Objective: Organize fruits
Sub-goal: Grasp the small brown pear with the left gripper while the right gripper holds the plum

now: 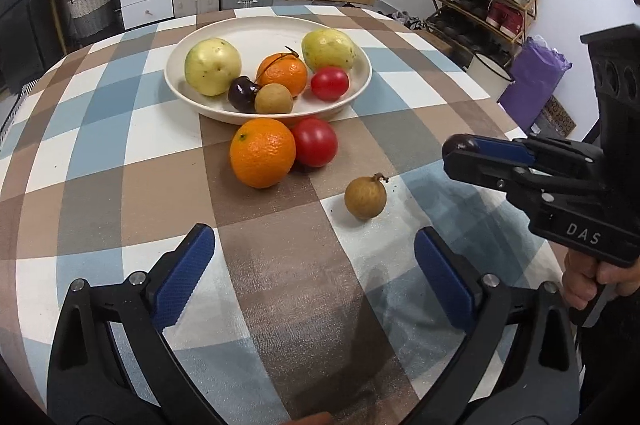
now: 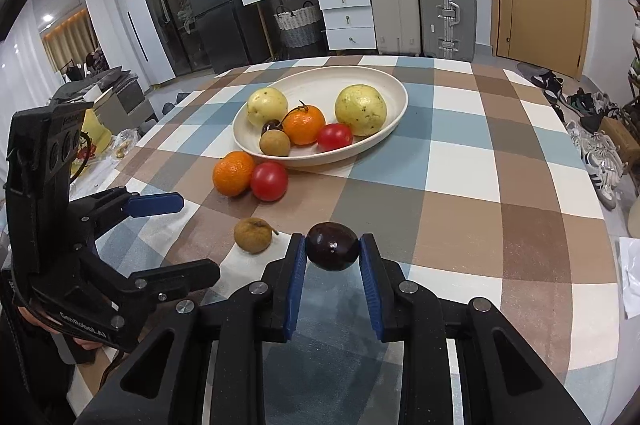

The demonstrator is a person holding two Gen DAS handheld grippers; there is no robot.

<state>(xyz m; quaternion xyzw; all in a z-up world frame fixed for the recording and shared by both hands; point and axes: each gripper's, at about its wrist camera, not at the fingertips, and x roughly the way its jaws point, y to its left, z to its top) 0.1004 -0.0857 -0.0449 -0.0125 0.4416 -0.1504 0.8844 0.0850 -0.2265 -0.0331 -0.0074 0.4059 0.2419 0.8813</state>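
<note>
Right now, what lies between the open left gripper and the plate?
In the left wrist view, ahead of the left gripper: an orange and tomato before the plate.

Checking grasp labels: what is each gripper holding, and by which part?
Right gripper pinches the dark plum across its sides, between the pads. Left gripper is open, holding nothing.

Left gripper (image 1: 314, 265) jaws spread wide over the checked tablecloth (image 1: 100, 153), nothing between them. A small brown fruit (image 1: 365, 197) lies just ahead. An orange (image 1: 262, 152) and a tomato (image 1: 314, 142) touch beside the white plate (image 1: 256, 29) of fruit. The right gripper (image 1: 460, 151) enters from the right, clamping a dark fruit (image 1: 458, 145).
</note>
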